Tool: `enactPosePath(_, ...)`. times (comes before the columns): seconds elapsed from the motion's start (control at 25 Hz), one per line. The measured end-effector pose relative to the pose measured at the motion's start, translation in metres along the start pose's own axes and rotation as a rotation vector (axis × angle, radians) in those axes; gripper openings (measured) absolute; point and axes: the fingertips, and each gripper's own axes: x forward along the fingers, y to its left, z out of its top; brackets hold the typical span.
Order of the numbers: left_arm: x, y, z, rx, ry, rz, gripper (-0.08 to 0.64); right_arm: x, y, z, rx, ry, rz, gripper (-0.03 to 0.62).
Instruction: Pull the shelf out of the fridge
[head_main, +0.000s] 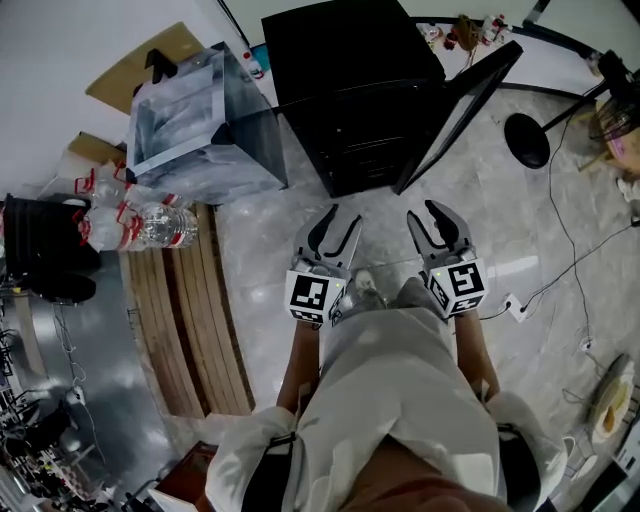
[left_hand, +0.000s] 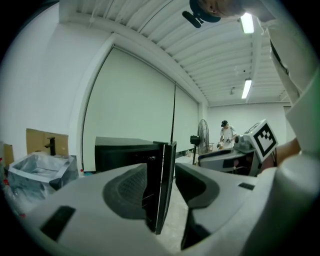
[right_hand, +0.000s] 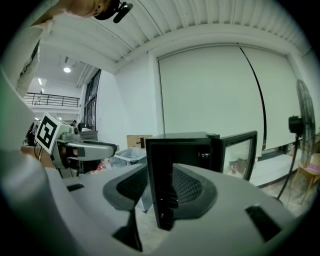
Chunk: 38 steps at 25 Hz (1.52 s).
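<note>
Both empty, jaws apart: left hand-held gripper (head_main: 342, 218) and right hand-held gripper (head_main: 426, 214) are facing the fridge (head_main: 350, 90).
Likely best: gripping its shelf (right_hand: 167, 196) evenly at both sides, pulling level.

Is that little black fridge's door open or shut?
Open. The glass door stands swung out from the fridge front, and the right gripper view looks straight into its dark inside.

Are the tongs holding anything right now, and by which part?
Nothing is held: the left tongs and right tongs are both open and empty, short of the fridge.
</note>
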Motion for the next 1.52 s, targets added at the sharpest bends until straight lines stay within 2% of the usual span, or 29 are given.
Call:
enactPosePath(0.36,0.031,0.025,-0.017,-0.036,0.026,0.007,0.183,0.027,-0.016,-0.013,0.019,0.039,-0.026,0.162)
enactPosePath(0.8,0.078,0.036,-0.050,-0.074,0.067,0.066,0.183,0.074,-0.047,-0.044,0.066,0.082,0.078,0.173)
enactPosePath(1.08,0.103,0.041,-0.085,-0.109,0.090,0.095,0.188,0.100,-0.067,-0.073,0.087,0.108,0.102,0.175)
enactPosePath(1.52,0.140,0.061,-0.148,-0.190,0.122,0.146,0.190,0.134,-0.092,-0.133,0.183,0.148,0.091,0.187)
